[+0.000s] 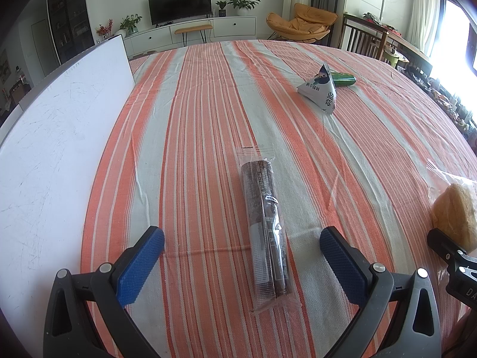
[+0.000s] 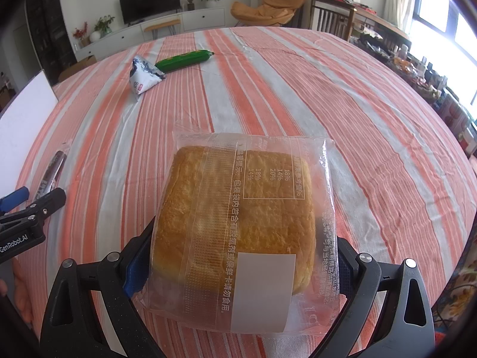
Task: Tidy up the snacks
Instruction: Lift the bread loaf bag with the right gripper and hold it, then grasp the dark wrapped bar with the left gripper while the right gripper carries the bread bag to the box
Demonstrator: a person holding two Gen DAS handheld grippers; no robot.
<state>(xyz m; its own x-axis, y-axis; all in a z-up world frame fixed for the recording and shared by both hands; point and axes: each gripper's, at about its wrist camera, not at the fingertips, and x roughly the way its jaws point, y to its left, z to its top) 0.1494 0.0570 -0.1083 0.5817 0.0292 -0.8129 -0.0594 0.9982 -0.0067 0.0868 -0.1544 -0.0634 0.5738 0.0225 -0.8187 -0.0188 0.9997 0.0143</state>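
Note:
A long dark snack stick in a clear wrapper lies on the striped tablecloth, its near end between the wide-open fingers of my left gripper, not touched. My right gripper has its jaws against both sides of a clear bag of golden bread; the bread also shows at the right edge of the left wrist view. A white triangular blueberry pack and a green sausage-shaped snack lie farther back; both also show in the right wrist view, pack and green snack.
A white board lies along the left side of the table. The striped cloth covers the table. The left gripper's body shows at the left edge of the right wrist view. Chairs and a cluttered table stand beyond the far right edge.

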